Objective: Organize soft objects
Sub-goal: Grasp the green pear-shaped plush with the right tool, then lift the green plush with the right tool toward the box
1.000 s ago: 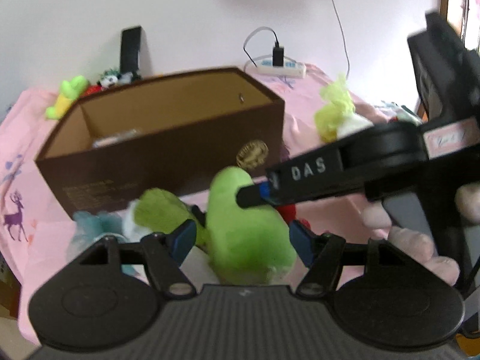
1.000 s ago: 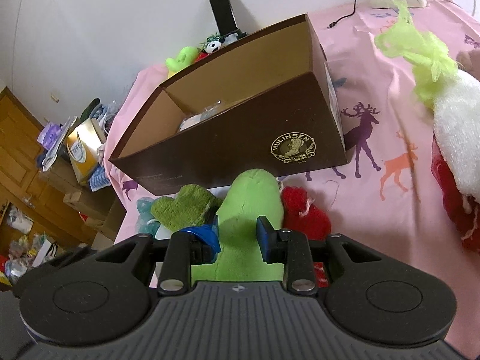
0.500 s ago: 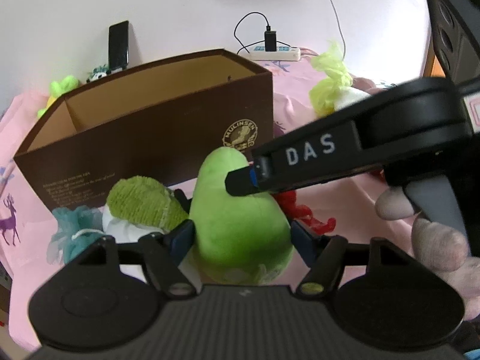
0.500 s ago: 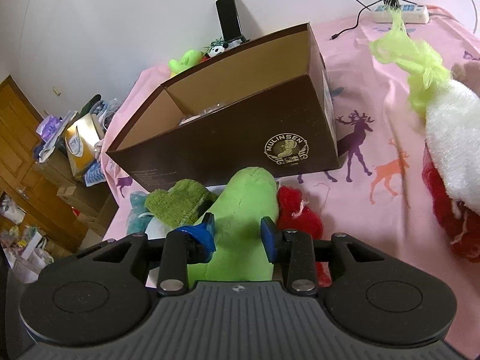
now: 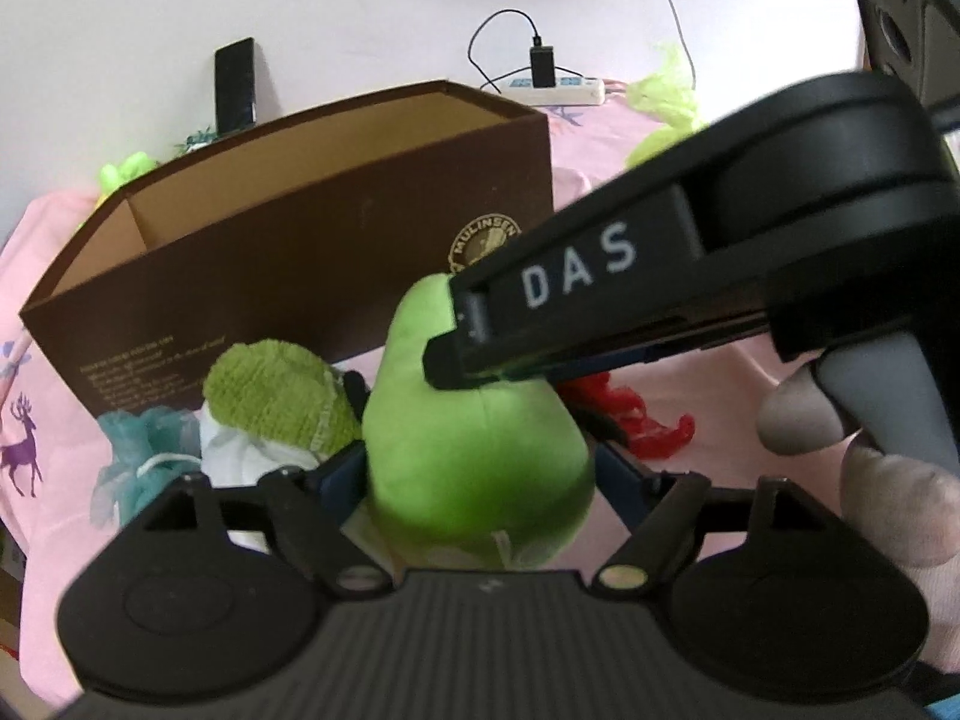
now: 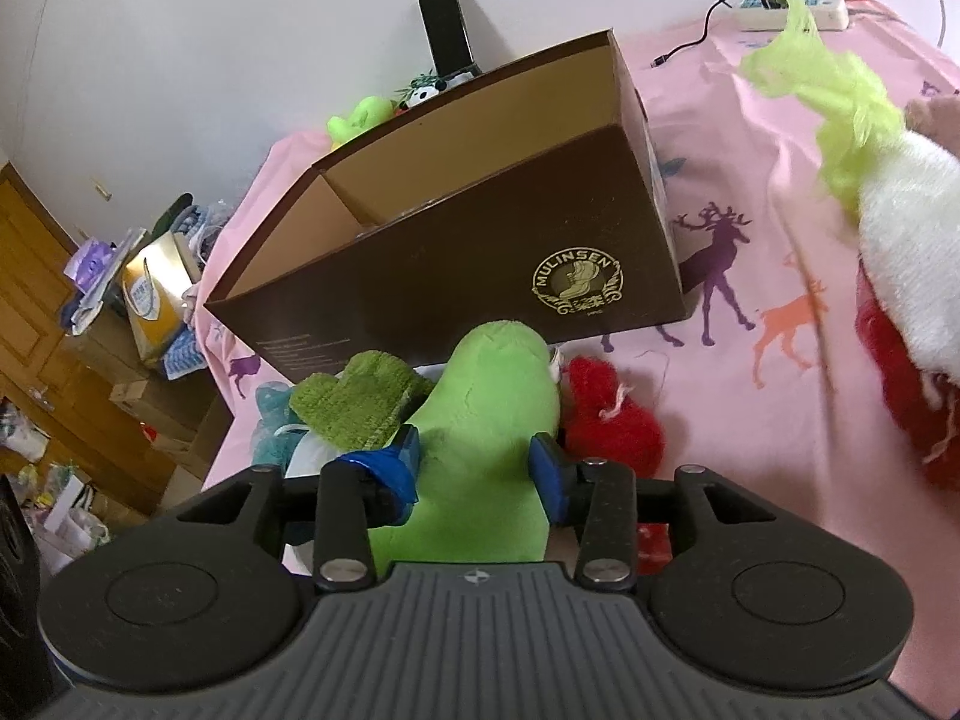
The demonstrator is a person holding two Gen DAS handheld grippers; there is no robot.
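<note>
A green plush toy (image 5: 474,450) (image 6: 486,414) stands in a pile of soft things in front of a brown cardboard box (image 5: 300,276) (image 6: 450,264). My right gripper (image 6: 477,465) has its blue pads against both sides of the plush while its jaws are opening. In the left wrist view, one of its fingers (image 5: 570,276) reaches over the plush from the right. My left gripper (image 5: 480,468) straddles the plush lower down, jaws opening, pads just outside its sides. Beside the plush lie a green terry cloth (image 5: 270,396), a red fluffy piece (image 6: 612,420) and a teal mesh puff (image 5: 138,444).
A pink deer-print sheet (image 6: 750,180) covers the bed. A lime and white plush (image 6: 900,252) lies at the right. A power strip (image 5: 552,90) and a dark phone (image 5: 235,84) sit by the wall. The bed edge falls off at left to floor clutter (image 6: 144,294). A person's gloved fingers (image 5: 888,480) hold the right gripper.
The left gripper has sunk closer around the green plush and its jaws have spread. The right gripper's pads have moved apart on the plush, and the hand stayed in place.
</note>
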